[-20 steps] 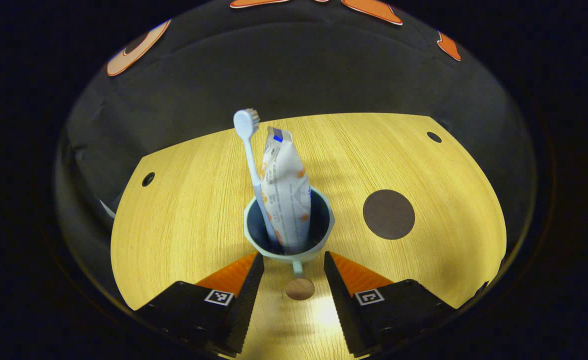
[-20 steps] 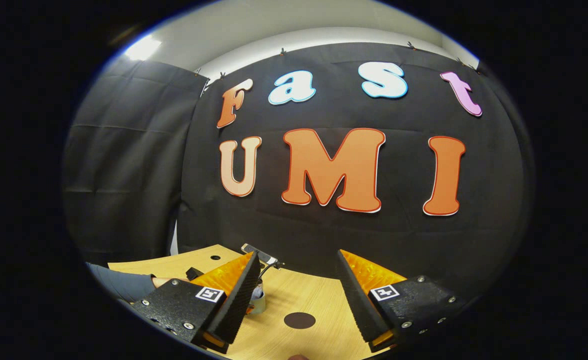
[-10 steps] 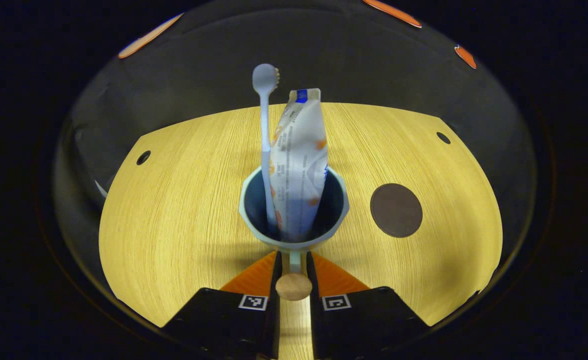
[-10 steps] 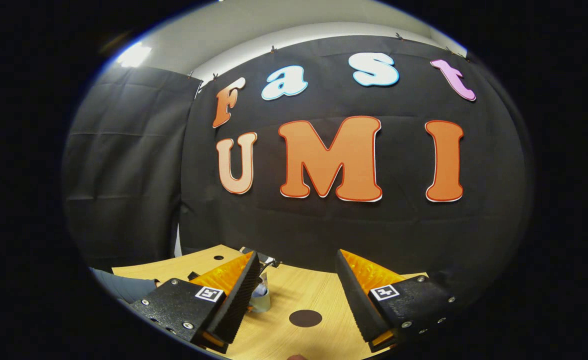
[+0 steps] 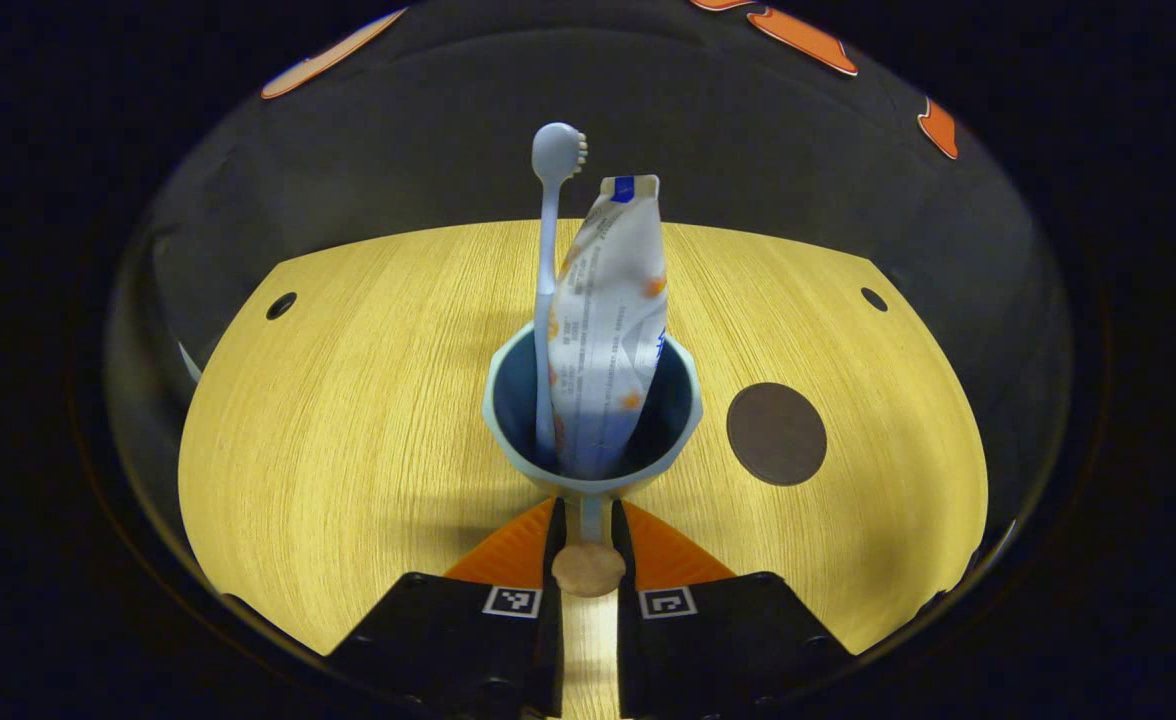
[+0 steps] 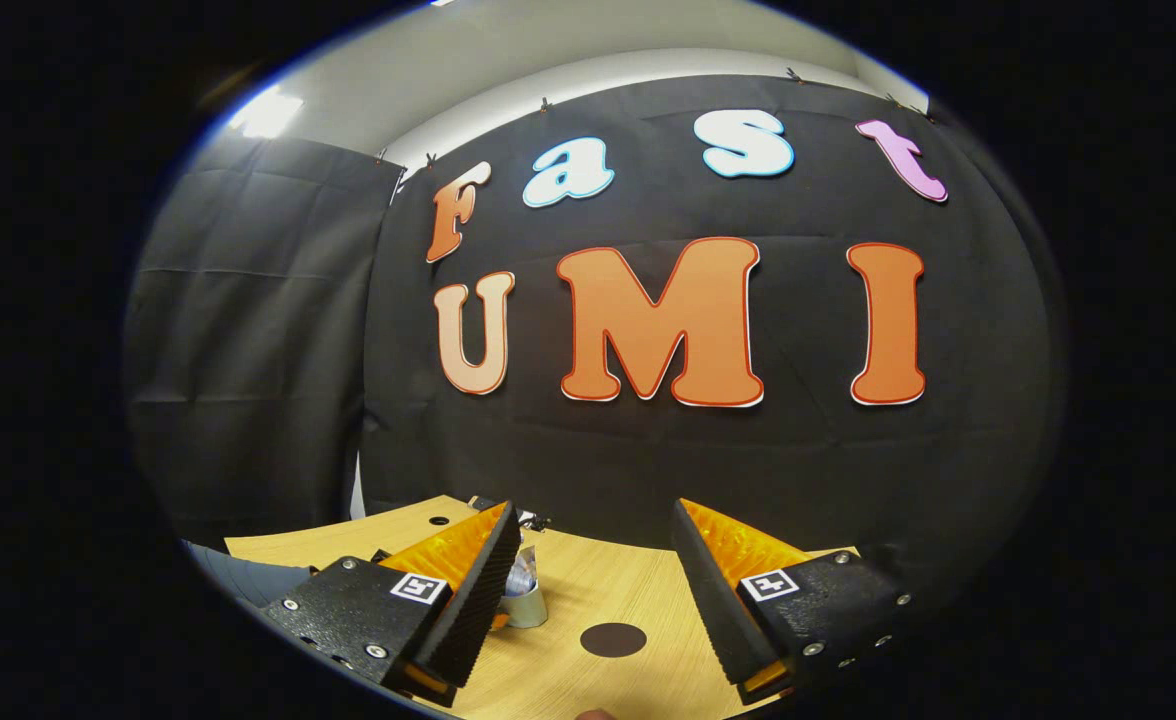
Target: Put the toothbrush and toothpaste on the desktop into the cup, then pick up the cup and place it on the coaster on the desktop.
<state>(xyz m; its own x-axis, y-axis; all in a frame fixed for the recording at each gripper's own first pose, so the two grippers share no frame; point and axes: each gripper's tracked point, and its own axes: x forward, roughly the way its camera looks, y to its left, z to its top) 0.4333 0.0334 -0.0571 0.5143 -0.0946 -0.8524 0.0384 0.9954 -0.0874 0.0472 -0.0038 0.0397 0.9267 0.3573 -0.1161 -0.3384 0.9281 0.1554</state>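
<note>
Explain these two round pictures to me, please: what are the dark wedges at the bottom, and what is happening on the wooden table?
No robot here: a person carries a hand-held gripper in each hand, and a fisheye camera rides on each. The wedges are each gripper's own two fingers. In the left gripper view, the left hand-held gripper is shut on the cup handle. The cup holds an upright toothbrush and toothpaste. A dark round coaster lies bare on the table, to the cup's right in that view. In the right gripper view, the right hand-held gripper is open, holds nothing and faces the booth's wall.
</note>
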